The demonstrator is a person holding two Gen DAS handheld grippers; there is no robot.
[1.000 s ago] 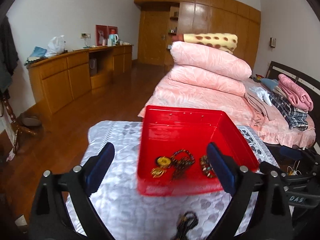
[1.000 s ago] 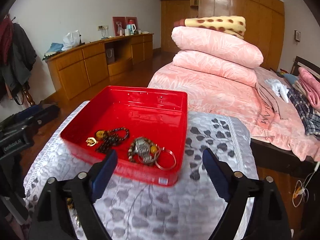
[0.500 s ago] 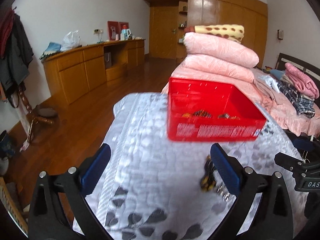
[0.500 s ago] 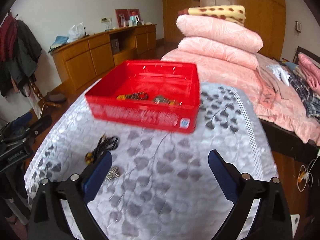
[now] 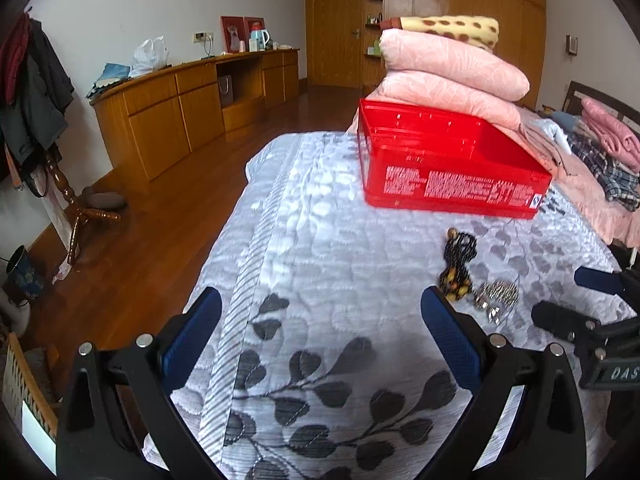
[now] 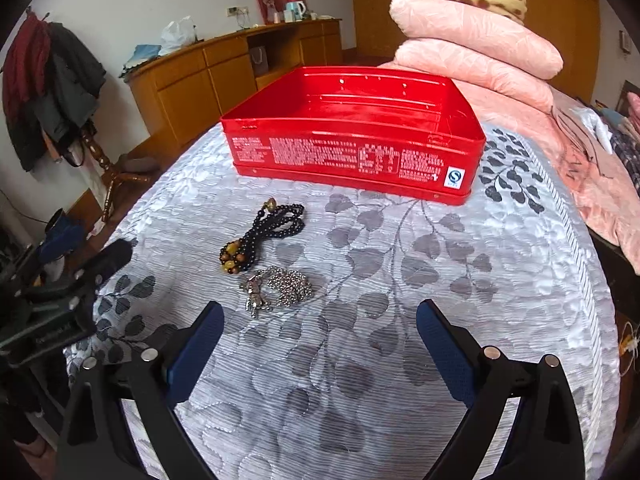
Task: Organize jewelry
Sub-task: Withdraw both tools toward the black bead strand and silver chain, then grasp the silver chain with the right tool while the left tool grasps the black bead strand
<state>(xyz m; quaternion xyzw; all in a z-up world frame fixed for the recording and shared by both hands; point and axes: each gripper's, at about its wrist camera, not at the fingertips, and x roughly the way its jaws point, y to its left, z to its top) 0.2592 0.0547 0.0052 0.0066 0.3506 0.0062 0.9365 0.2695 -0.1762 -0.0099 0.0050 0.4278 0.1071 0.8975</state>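
A red tin box (image 6: 352, 148) stands on a table with a grey leaf-patterned cloth (image 6: 380, 280); it also shows in the left wrist view (image 5: 448, 168). Its inside is hidden from this low angle. A black bead necklace with amber beads (image 6: 260, 236) lies on the cloth in front of the box, and a silver chain (image 6: 280, 286) lies just nearer. Both show in the left wrist view, the necklace (image 5: 458, 264) and the chain (image 5: 496, 294). My right gripper (image 6: 320, 344) is open and empty, just short of the chain. My left gripper (image 5: 320, 324) is open and empty, left of the jewelry.
A bed with pink folded quilts (image 6: 480, 52) lies behind and right of the table. A wooden sideboard (image 5: 192, 100) runs along the left wall. A coat stand with clothes (image 6: 48, 80) stands at the left. The table's edges drop to a wooden floor (image 5: 168, 216).
Both grippers have pulled back and dropped low from above the box. The box's contents are out of sight now; the necklace and chain on the cloth have come into view.
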